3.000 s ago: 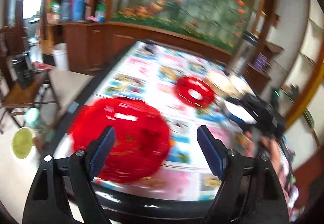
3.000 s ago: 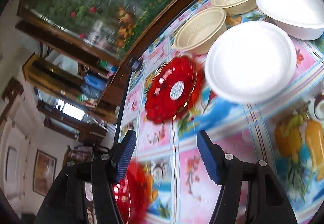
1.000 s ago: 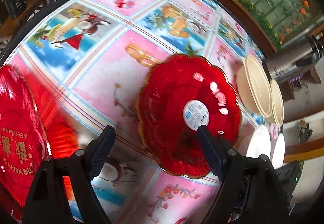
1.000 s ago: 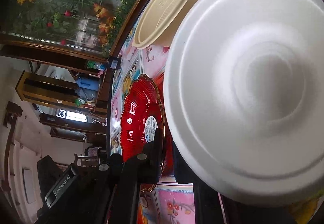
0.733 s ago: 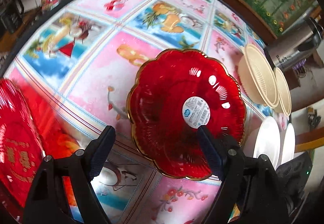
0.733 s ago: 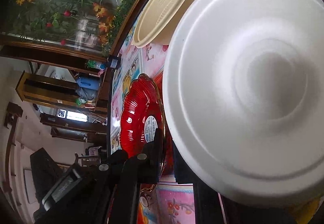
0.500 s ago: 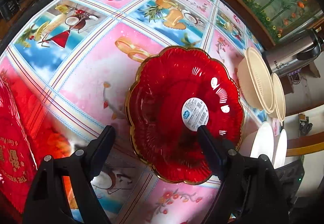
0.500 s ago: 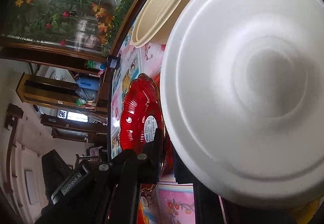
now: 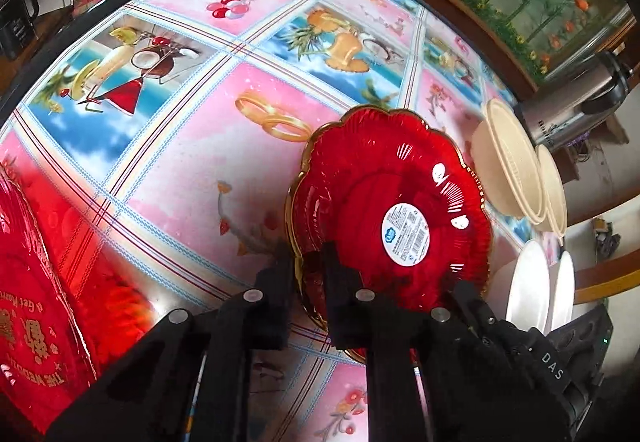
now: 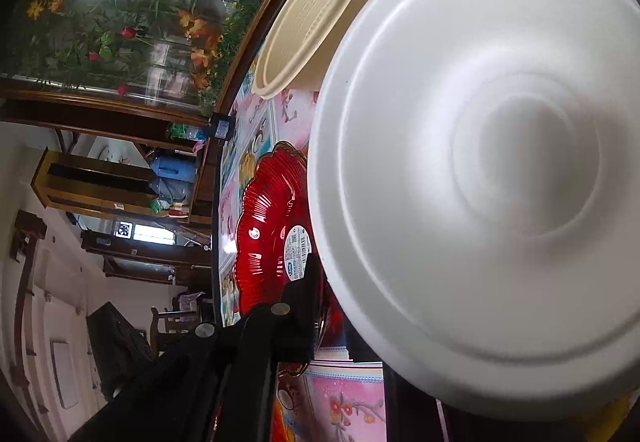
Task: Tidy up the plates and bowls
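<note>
Left gripper (image 9: 306, 262): fingers have just been closing and now pinch the near rim of the red plate (image 9: 394, 218), one finger inside the rim, one outside.
Red plate: scalloped, gold-edged, white round label at its centre; lies on the table (image 9: 192, 146), toward the edge where the bowls stand.
Second red plate (image 9: 28, 282): at the opposite edge of the table, well apart from the first; gold lettering on it, only part in view.
Right gripper (image 10: 340, 306): fingers clenched on the rim of the white foam plate (image 10: 500, 182), which stands tilted and fills most of the right wrist view.
Cream bowls (image 9: 516, 170): two, side by side, just beyond the red plate.
White dishes (image 9: 532, 282): two seen edge-on in the left wrist view, beside the red plate; whether they touch it cannot be told.
Table cover: glossy pink and blue squares printed with fruit and rings.
Metal flask (image 9: 576, 102): past the cream bowls, at the table edge.
</note>
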{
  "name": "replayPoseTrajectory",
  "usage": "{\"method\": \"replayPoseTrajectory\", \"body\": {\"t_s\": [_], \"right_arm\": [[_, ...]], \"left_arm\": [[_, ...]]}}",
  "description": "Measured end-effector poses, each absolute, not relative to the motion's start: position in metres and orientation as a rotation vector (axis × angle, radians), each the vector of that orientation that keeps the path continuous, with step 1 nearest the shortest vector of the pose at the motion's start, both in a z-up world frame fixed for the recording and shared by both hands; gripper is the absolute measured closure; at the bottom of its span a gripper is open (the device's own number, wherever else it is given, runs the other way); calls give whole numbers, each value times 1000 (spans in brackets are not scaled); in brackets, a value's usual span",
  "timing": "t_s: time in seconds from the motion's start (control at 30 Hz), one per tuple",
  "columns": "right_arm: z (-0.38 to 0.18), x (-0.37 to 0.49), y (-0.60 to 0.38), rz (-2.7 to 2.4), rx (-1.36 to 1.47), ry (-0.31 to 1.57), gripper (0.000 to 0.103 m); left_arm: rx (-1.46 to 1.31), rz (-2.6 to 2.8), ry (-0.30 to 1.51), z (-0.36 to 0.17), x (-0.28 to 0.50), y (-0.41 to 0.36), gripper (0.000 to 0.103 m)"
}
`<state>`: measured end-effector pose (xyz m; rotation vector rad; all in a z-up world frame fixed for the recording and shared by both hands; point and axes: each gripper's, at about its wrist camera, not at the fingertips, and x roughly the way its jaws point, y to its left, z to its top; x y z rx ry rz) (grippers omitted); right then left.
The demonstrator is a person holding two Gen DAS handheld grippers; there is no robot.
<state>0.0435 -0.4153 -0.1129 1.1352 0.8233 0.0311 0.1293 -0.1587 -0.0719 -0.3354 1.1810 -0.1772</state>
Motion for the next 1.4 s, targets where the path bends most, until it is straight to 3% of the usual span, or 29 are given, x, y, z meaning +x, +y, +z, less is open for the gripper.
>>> {"method": "replayPoseTrajectory", "body": {"t_s": [0.4, 0.87, 1.4], "right_arm": [[-115, 43, -418, 19, 1132, 809, 95], [-85, 9, -395, 78, 1066, 681, 95], [-35, -45, -272, 256, 905, 732, 94]], "left_arm": [[-276, -194, 1142, -69, 119, -166, 93], [-246, -287, 1029, -22, 75, -139, 94], [-264, -223, 906, 0, -12, -3, 93]]}}
